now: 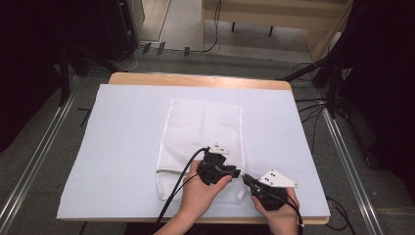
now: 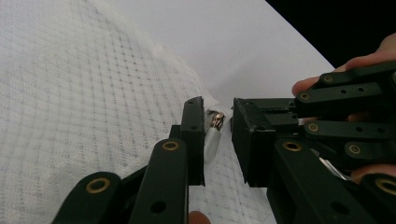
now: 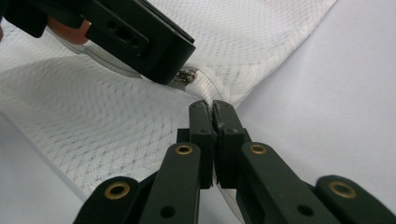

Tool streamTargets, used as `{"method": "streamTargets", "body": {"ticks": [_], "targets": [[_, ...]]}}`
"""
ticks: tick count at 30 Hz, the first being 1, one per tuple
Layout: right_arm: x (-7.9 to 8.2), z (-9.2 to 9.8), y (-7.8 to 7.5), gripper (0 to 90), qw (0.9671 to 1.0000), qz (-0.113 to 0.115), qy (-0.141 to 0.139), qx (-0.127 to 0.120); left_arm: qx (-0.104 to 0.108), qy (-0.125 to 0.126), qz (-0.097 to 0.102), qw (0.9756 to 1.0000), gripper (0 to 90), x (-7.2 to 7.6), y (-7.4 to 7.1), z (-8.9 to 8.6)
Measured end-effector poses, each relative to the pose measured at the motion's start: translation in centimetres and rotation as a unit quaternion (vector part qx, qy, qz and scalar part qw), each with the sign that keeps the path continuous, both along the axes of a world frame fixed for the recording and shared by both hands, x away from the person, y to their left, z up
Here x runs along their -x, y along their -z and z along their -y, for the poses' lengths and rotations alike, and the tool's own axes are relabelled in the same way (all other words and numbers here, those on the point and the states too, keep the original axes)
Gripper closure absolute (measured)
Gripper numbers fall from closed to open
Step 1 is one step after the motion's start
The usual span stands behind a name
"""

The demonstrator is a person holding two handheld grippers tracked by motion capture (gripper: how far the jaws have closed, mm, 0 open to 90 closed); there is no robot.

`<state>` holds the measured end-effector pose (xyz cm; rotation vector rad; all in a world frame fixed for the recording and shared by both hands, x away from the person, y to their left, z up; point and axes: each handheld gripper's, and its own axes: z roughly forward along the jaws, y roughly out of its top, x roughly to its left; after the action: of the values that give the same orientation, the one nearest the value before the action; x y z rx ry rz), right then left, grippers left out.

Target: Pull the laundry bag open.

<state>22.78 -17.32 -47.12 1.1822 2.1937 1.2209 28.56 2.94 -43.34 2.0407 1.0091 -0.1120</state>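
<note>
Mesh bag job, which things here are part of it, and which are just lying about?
In the job:
mesh bag
zipper pull
left gripper
right gripper

Lying about:
white sheet
table
floor cables

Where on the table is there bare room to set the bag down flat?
The white sheet is bare left of the mesh bag, wide from the far edge to the near edge. Another bare strip runs right of the bag, and a narrow one beyond it. The near right corner is crowded by both hand-held grippers.
</note>
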Motion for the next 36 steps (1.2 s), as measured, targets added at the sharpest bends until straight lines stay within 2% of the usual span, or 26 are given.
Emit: {"method": "streamTargets", "body": {"ticks": [4,10,18,24,32,36], "targets": [[0.0,0.1,0.0,89.2,1.0,-0.002,0.004,-0.004,0.006,0.008,-0.004,0.9999,75.3,0.3,-0.3,-0.1],[0.1,0.0,-0.1,89.1,1.0,0.002,0.003,-0.001,-0.002,0.009,-0.012,0.9999,77.1,-0.1,0.3,0.0],[0.1,0.1,-0.2,89.2,1.0,0.003,0.001,-0.008,0.004,0.017,-0.014,0.9998,85.1,-0.2,0.6,-0.3],[0.3,0.1,-0.8,89.9,0.9998,0.013,0.001,-0.014,0.013,0.016,-0.004,0.9998,87.7,0.0,0.6,-0.6],[0.6,-0.4,-1.4,90.0,0.9996,0.027,0.001,0.001,0.024,0.016,-0.002,0.9996,87.9,0.1,0.8,-1.3],[0.7,-0.7,-1.6,90.0,0.9995,0.031,0.0,0.008,0.018,0.011,0.0,0.9998,87.9,0.1,1.0,-1.8]]}}
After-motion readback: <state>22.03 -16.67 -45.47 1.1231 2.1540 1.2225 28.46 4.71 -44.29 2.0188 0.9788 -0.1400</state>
